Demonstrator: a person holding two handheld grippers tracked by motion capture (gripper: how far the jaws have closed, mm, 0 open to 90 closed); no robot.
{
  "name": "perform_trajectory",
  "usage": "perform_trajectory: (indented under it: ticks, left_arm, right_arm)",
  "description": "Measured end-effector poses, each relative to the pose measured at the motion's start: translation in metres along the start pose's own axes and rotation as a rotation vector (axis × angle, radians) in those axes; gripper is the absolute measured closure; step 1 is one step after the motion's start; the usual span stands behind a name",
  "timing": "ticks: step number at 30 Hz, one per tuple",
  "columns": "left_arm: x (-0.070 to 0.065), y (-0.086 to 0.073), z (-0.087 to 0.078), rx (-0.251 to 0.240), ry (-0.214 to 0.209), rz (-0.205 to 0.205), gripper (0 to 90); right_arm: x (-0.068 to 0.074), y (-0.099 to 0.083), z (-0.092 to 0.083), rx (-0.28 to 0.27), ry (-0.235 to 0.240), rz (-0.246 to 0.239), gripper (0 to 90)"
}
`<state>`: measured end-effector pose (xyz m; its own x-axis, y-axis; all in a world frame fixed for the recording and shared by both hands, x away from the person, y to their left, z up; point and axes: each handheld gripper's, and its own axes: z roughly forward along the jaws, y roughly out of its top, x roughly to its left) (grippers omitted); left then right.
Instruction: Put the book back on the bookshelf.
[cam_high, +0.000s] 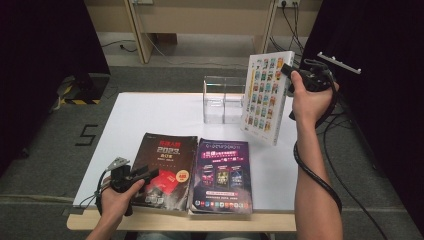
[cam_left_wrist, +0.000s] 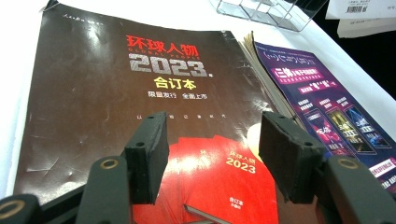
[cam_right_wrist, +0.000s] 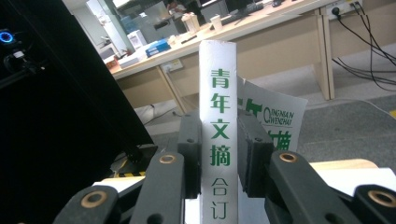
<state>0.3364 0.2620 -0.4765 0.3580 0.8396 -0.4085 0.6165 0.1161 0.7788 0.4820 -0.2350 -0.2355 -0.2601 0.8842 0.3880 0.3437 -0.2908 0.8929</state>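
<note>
White table (cam_high: 150, 112); grey, probably carpeted, floor (cam_high: 45, 165)

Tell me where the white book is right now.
High view: the white book is held up off the table at the right by the right hand-held gripper, just right of the clear acrylic holder.

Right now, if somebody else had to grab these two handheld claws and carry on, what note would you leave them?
Right gripper: shut on the white book by its spine, held up in the air, tilted, beside the clear acrylic holder.
Left gripper: open, holding nothing, hovering low over the dark 2023 magazine.
The purple magazine lies flat to the right of the dark one, near the table's front edge.
Done: white book picked up.
Left, probably: stand it in the holder, then deal with the two flat magazines.
</note>
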Motion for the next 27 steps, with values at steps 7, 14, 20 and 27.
perform_trajectory:
  ticks: [7,14,20,27]
  left_arm:
    - [-0.002,0.001,0.0,-0.002,-0.004,0.003,41.7]
    - [-0.001,0.0,-0.002,-0.008,-0.003,0.002,41.8]
    - [0.0,0.0,-0.001,-0.002,-0.002,0.005,41.9]
    - [0.0,-0.002,0.001,0.008,-0.003,0.008,41.9]
  right_arm:
    - [0.005,0.003,0.002,0.0,0.031,0.017,74.2]
    - [-0.001,0.002,0.016,0.01,0.037,0.034,74.2]
    - [-0.021,0.005,0.029,0.001,0.003,0.054,74.1]
    - [-0.039,0.008,0.032,-0.015,-0.035,0.059,74.1]
